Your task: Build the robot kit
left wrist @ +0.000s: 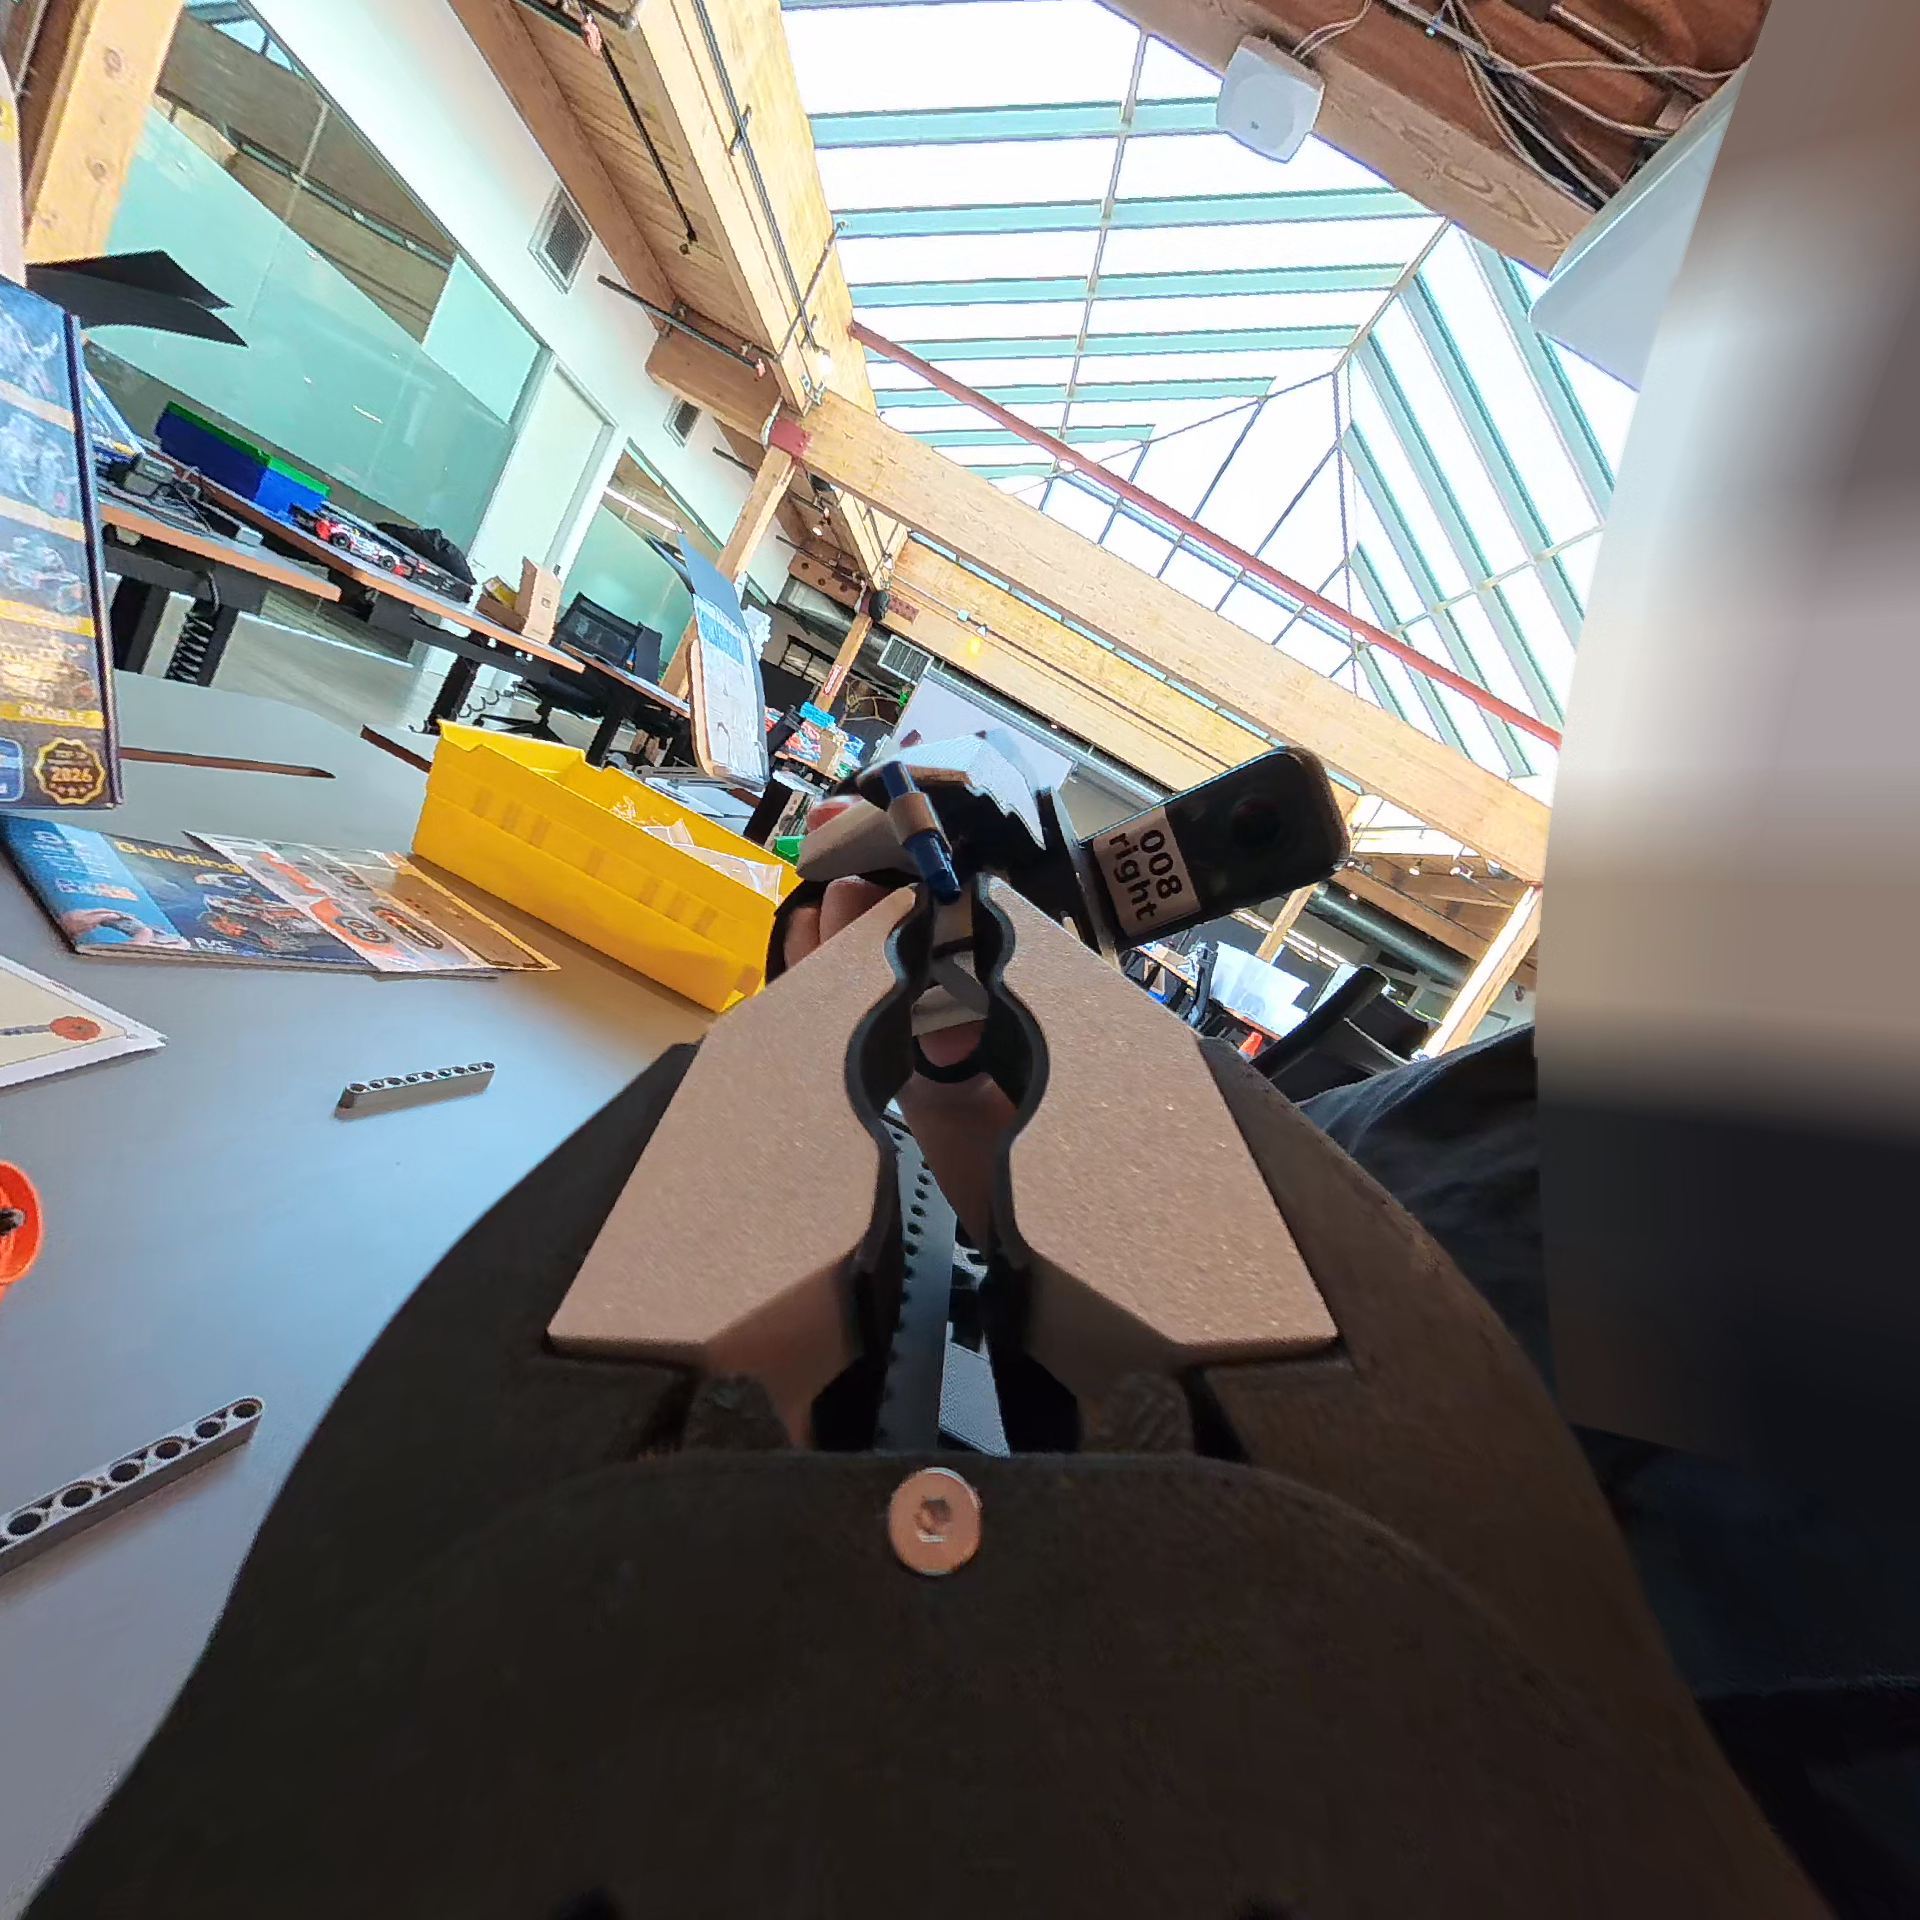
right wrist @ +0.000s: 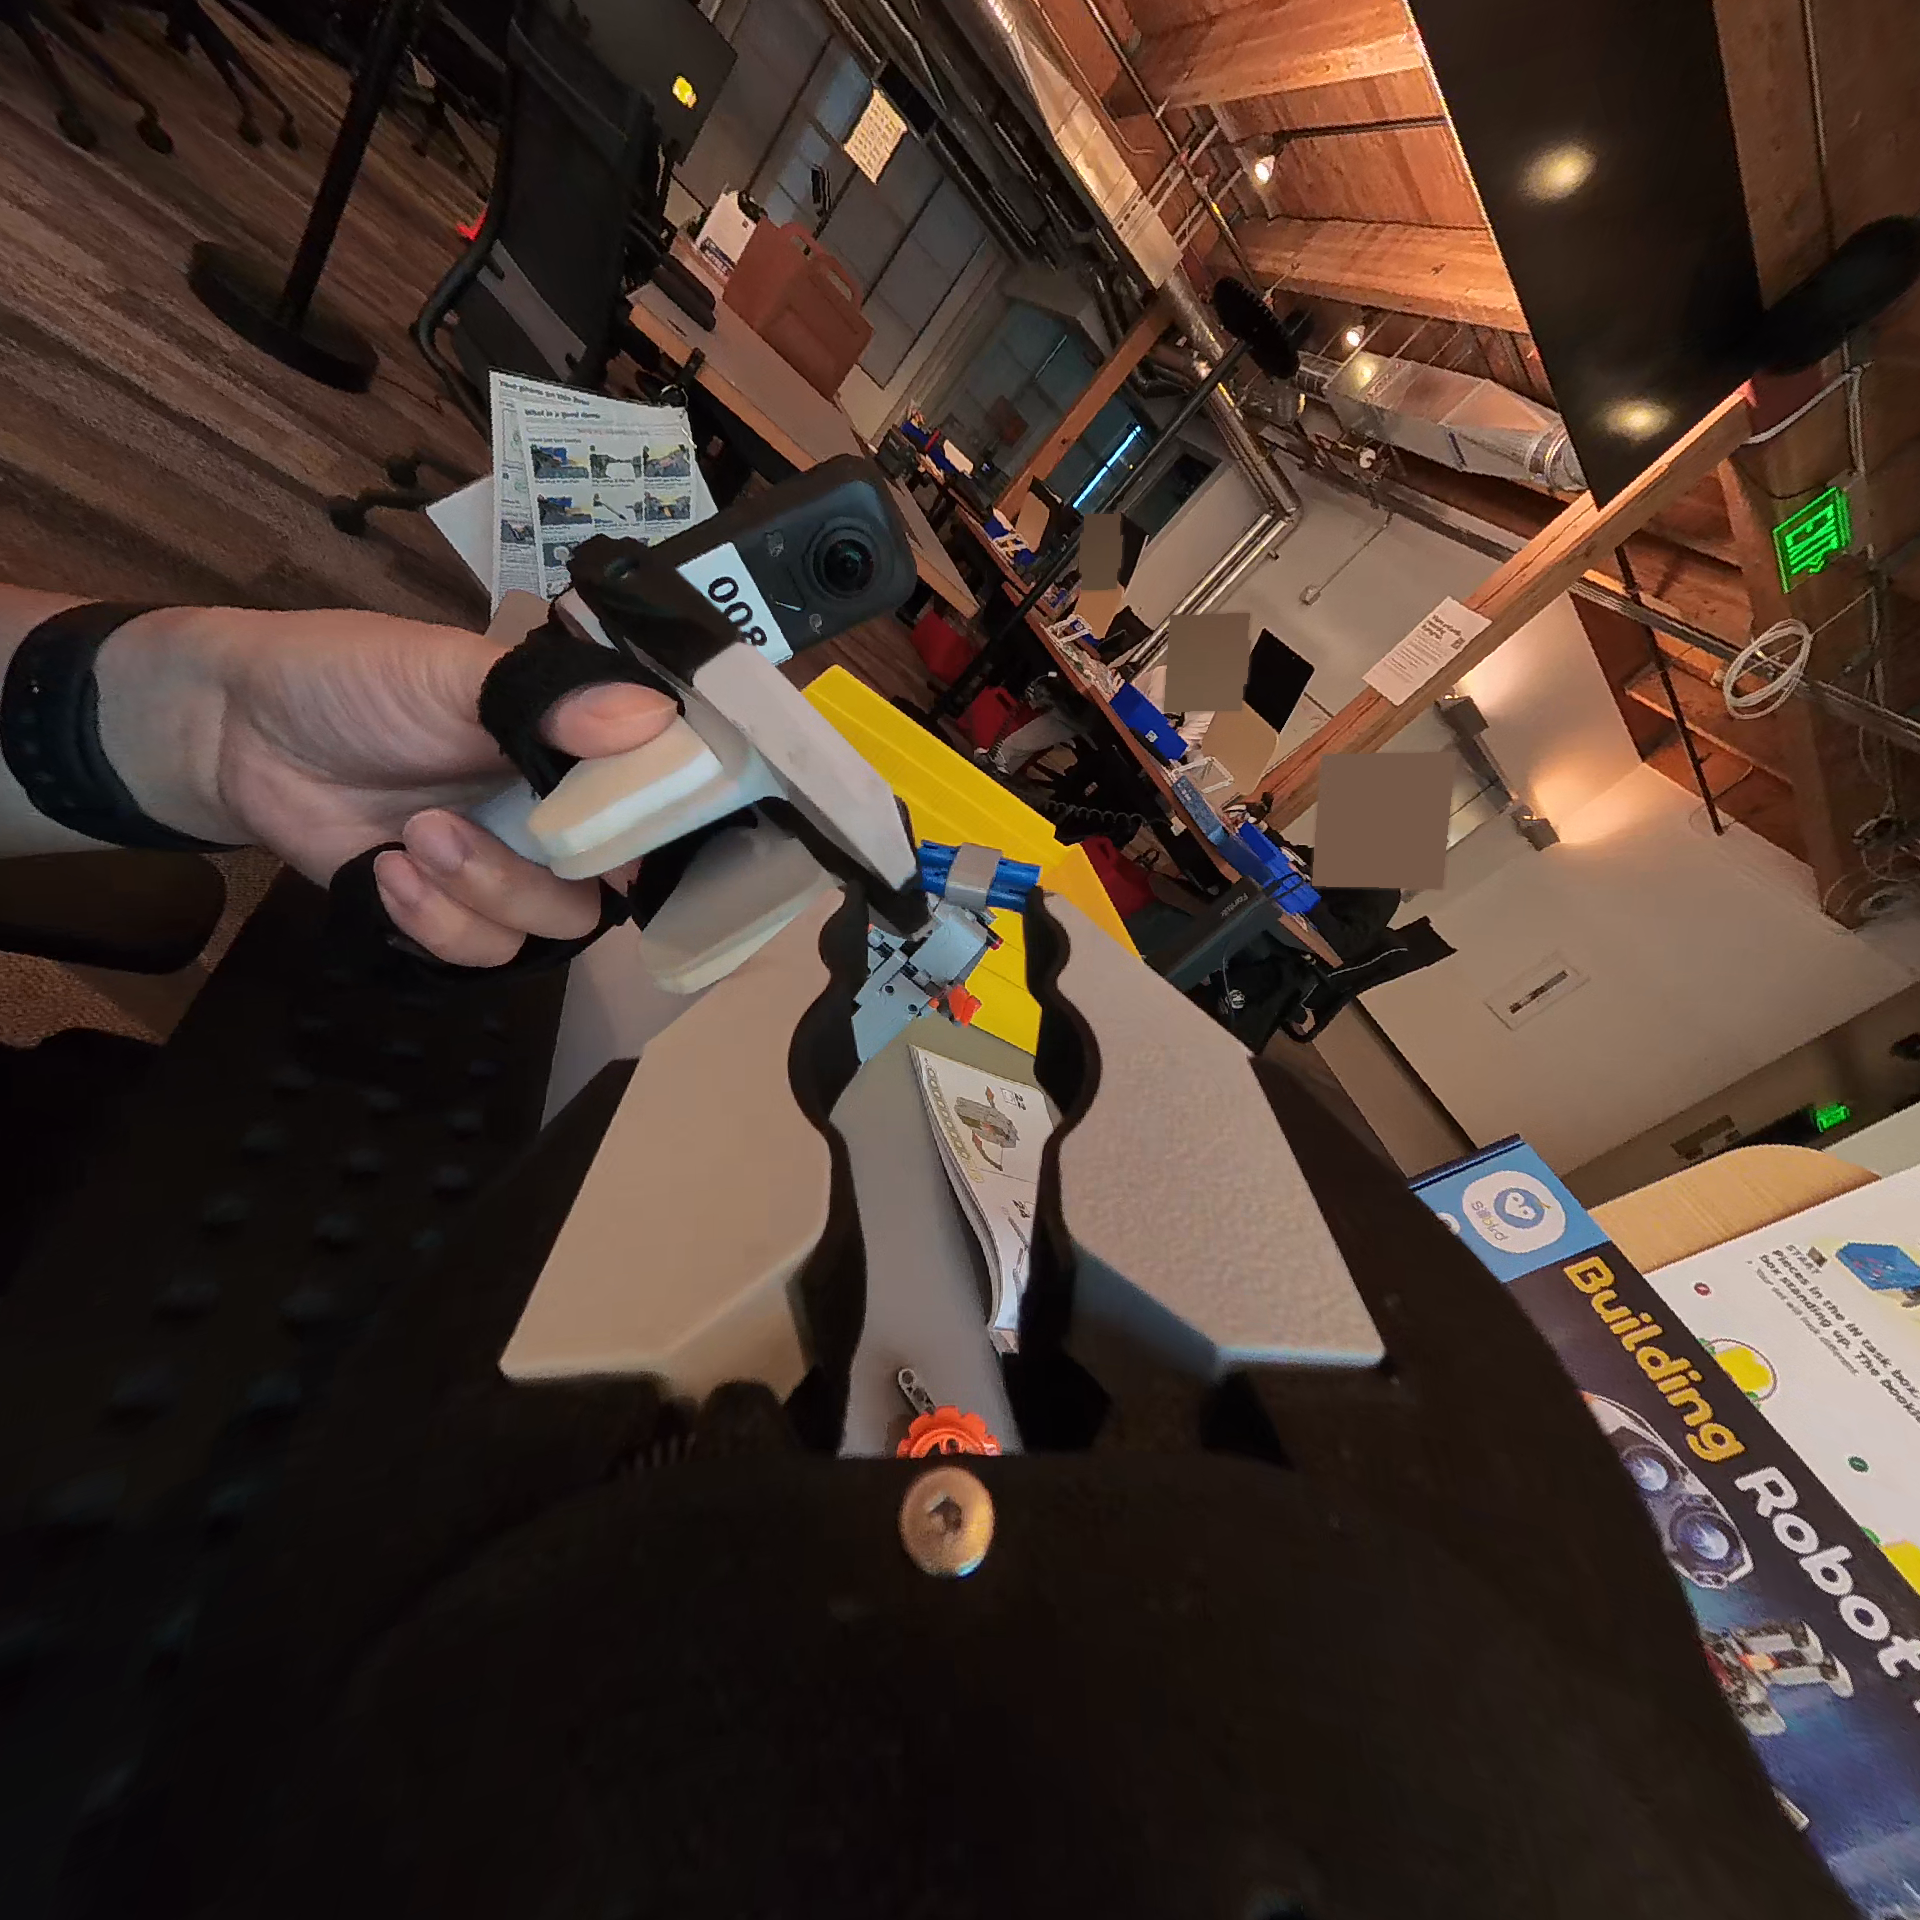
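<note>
My left gripper [left wrist: 951, 904] is shut on a small grey brick assembly [left wrist: 961, 975], a sliver of which shows between its fingers. In the right wrist view a hand holds the left gripper [right wrist: 899, 888], with the grey assembly [right wrist: 914, 971] and its orange bits hanging at the tip. My right gripper [right wrist: 951, 909] straddles that assembly. Its tips close on a blue-and-grey pin piece [right wrist: 977, 871] that sits at the assembly's top. The left wrist view shows the right gripper [left wrist: 914, 805] just beyond my left tips, with the blue pin [left wrist: 932, 857] in it. Both are held above the table.
A yellow bin [left wrist: 582, 842] stands on the grey table [left wrist: 260, 1195]. Two grey holed beams [left wrist: 416, 1086] [left wrist: 125, 1475] and an orange gear [left wrist: 16, 1216] lie loose. Booklets [left wrist: 208, 904] and a dark printed box [left wrist: 52, 582] are at the left. The box also shows in the right wrist view [right wrist: 1714, 1507].
</note>
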The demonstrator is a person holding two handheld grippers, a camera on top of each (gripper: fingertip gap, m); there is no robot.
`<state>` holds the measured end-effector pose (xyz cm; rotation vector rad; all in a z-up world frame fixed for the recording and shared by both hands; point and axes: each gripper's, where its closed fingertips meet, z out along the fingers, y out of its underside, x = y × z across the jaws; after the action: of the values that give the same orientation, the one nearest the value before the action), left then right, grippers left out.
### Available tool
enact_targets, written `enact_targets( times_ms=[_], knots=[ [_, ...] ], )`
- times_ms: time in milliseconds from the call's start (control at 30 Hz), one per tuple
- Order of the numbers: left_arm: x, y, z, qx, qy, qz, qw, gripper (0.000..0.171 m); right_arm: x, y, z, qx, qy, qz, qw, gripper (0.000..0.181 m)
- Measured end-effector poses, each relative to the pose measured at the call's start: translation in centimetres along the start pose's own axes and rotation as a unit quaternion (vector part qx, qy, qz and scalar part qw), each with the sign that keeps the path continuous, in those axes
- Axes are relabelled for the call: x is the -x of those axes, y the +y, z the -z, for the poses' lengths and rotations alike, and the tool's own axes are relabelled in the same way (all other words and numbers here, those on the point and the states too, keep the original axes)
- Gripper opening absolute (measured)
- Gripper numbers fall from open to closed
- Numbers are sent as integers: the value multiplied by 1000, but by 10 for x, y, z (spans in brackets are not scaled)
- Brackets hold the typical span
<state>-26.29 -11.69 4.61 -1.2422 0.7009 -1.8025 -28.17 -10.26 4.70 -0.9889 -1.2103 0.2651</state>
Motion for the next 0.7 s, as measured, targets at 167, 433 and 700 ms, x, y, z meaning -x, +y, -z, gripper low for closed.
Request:
enact_targets(
  times_ms=[167, 433, 700],
  knots=[
    [2, 4, 0, 14, 0, 5, 1000, 1, 3, 0, 3, -11, -8, 9, 1000, 27],
    [2, 4, 3, 6, -11, -12, 1000, 1, -23, -12, 26, -85, -73, -249, 962, 29],
    [-2, 8, -1, 10, -25, -36, 999, 1, -4, -1, 8, -82, -200, -547, 809, 27]
  ],
)
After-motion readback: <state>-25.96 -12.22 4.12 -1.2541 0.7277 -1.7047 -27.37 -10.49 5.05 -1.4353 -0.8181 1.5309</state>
